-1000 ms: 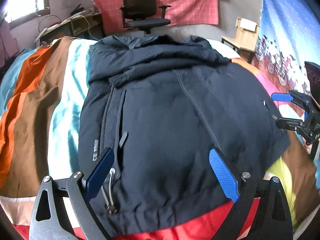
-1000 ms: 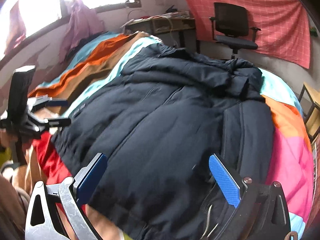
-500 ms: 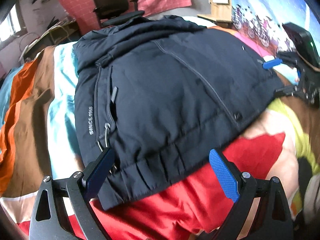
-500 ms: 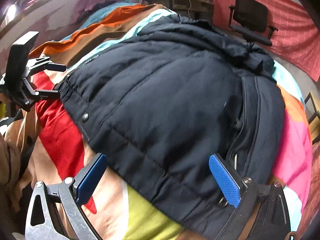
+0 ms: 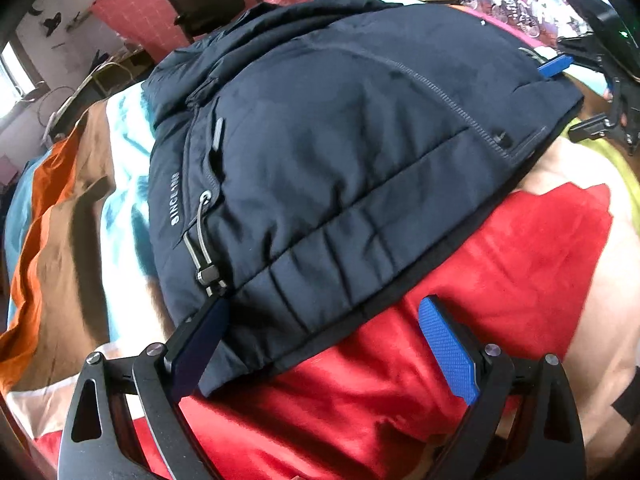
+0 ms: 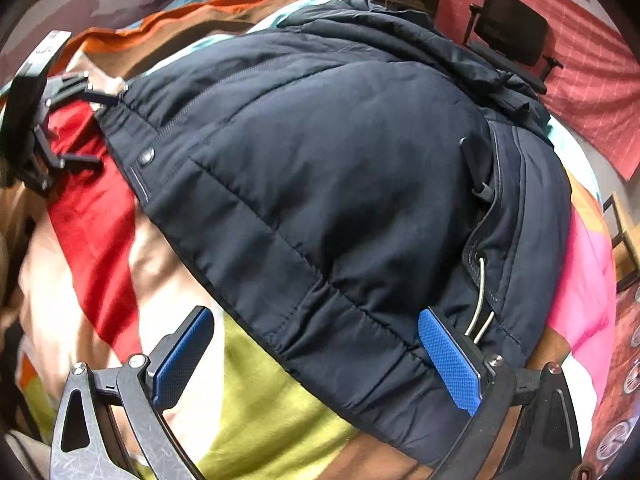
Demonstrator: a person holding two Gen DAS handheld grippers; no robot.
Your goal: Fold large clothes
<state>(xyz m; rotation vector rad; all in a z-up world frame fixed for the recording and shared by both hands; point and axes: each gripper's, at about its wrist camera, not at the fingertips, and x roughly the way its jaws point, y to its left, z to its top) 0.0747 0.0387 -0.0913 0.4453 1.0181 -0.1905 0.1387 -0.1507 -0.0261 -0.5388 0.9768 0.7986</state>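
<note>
While both tools sit low at the near hem, the left hand-held gripper (image 5: 320, 348) stands wide open with nothing clamped: its left pad lies against the hem corner of the dark navy jacket (image 5: 340, 140), just under the drawcord toggle (image 5: 209, 275), and its right pad hangs over the red patch of the bedspread (image 5: 500, 264). The right hand-held gripper (image 6: 316, 360) is likewise spread wide and holds nothing; its right pad touches the opposite hem corner beside a loop of grey drawcord (image 6: 480, 304), its left pad is over bare bedding. In each view the other tool shows at the frame's edge, at the far end of the same hem. The jacket fills the middle of both frames, lying spread on the striped bed with sleeves tucked in along its sides and hood bunched toward the upper part of the frame, near the office chair (image 5: 212, 4). I judge the next step to be pinching both hem corners and carrying them toward the hood. The risks follow from the padding: a shallow bite could take only the slick outer shell, or the cord alone, and slip as the bulk lifts; uneven lifts would skew the fold; a pad digging too low could drag the bedspread along.
</note>
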